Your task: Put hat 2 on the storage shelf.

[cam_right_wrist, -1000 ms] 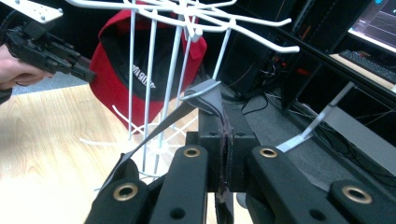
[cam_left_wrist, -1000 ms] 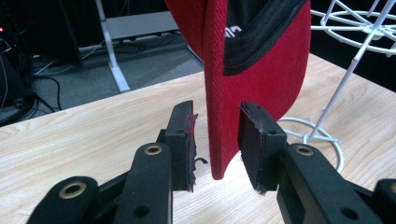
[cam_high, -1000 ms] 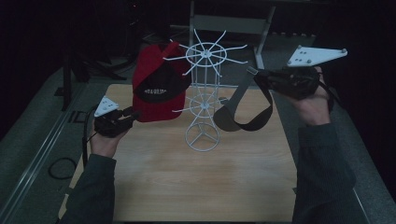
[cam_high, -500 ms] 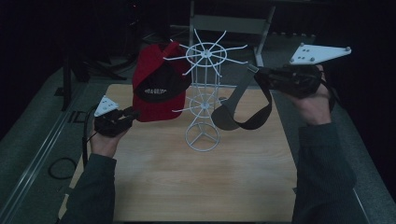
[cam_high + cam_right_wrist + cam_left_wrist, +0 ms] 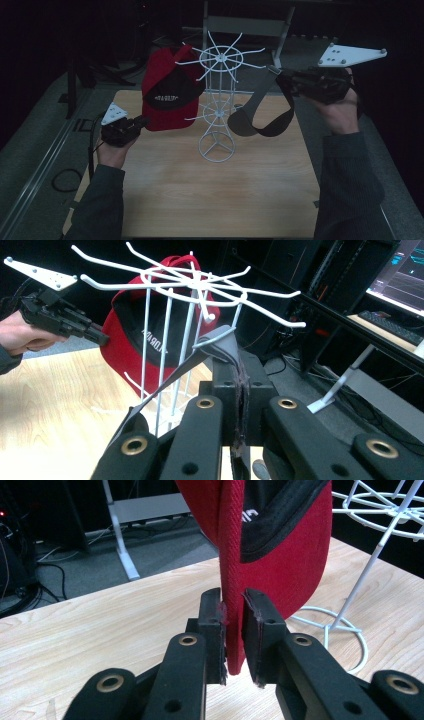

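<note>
Your right tool (image 5: 280, 80), clamped on the grey strap (image 5: 260, 117), sits at three o'clock from the white rack (image 5: 217, 100); your left tool (image 5: 142, 121) has just been closing on the red cap's (image 5: 170, 95) brim

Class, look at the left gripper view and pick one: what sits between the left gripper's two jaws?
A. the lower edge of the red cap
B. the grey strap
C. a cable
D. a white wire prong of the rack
A: the red cap hangs down with its lower edge between the pads of the left gripper, whose jaws have just been closing; the grey strap is clamped in the right gripper.
</note>
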Motion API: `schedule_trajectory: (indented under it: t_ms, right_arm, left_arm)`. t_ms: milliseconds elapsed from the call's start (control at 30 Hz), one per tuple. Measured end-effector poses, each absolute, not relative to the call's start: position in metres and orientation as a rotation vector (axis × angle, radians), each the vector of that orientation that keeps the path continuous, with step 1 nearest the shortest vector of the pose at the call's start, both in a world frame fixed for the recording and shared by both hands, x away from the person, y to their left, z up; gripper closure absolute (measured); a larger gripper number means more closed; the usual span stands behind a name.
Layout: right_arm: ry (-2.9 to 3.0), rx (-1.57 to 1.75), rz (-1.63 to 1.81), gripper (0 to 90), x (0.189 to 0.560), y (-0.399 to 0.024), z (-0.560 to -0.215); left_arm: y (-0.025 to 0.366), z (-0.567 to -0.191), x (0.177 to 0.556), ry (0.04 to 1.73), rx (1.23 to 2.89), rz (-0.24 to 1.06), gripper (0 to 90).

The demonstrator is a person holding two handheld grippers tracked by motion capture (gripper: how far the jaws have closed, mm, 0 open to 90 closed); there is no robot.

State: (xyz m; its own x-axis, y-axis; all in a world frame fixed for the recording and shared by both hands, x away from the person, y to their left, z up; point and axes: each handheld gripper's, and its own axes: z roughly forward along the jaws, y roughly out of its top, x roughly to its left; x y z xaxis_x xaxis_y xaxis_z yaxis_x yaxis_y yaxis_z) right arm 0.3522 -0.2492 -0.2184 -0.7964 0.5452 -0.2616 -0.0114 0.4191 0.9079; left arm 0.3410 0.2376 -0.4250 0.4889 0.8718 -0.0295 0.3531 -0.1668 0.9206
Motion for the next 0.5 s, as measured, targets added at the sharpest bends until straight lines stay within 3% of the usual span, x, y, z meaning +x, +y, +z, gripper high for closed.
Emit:
schedule_trajectory:
  t_ms: [500]
  right_arm:
    - [2.116, 0.422, 1.406, 88.0, 0.348, -0.246, -0.204]
  left_arm:
    - [0.238, -0.424, 0.341, 1.047, 1.737, 0.652, 85.2]
